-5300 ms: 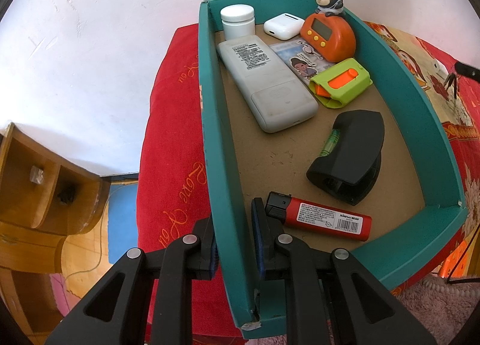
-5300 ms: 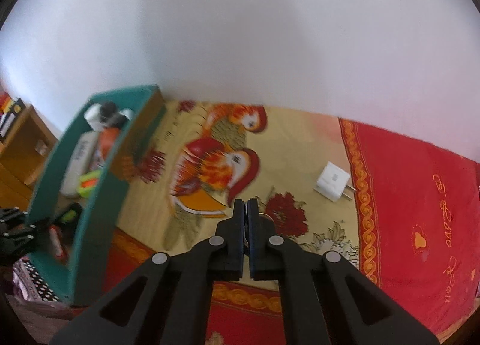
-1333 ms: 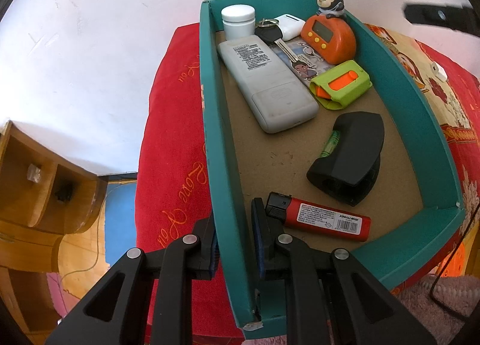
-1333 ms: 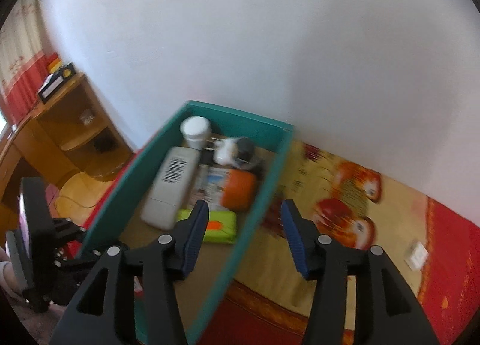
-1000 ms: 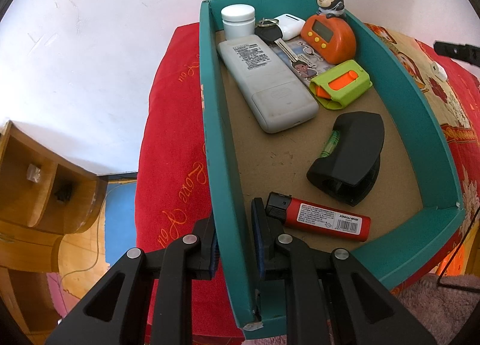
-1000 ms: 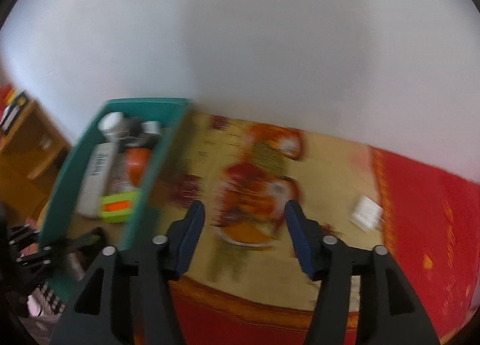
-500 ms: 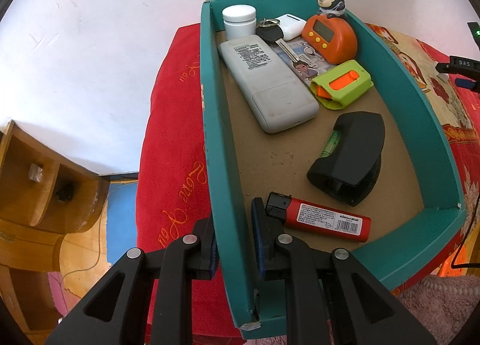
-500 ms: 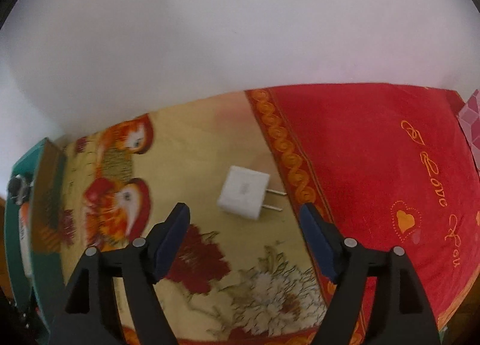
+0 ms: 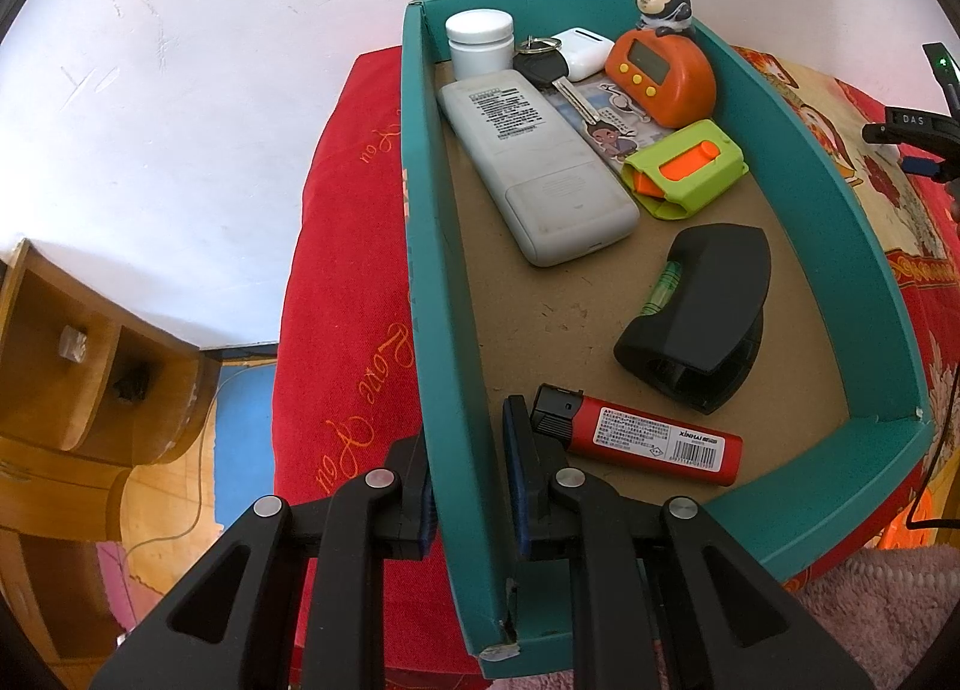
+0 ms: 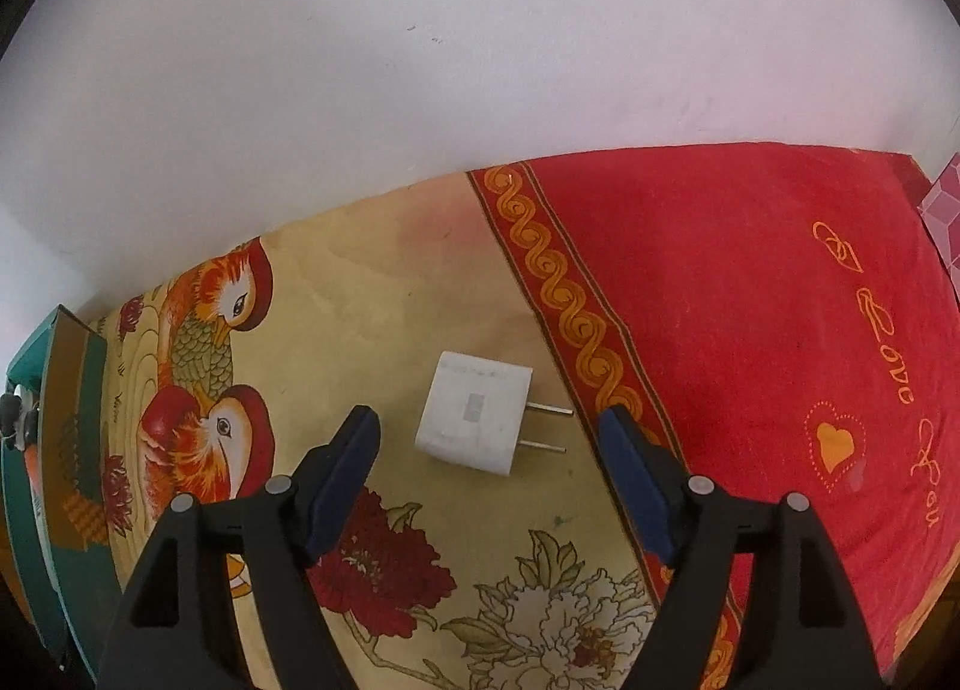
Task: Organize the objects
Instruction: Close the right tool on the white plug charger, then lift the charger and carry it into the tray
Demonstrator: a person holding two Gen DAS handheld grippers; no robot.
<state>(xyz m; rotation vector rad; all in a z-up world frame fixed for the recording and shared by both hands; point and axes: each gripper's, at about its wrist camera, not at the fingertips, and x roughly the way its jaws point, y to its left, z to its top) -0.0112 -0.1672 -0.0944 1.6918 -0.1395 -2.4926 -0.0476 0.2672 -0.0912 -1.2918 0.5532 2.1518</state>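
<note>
Meanwhile, left gripper clamps the teal box wall; right gripper, jaws wide, straddles one white plug, untouched.

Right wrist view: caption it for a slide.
Open right gripper poised over a white plug adapter lying on the patterned cloth.

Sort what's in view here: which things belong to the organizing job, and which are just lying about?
Job:
- teal box, left gripper shut on its wall
- white plug on the cloth, between the open right gripper's fingers, not touched
- things already in the box: remote, key, lighter, orange timer

Lying about:
- patterned cloth
- wooden shelf
</note>
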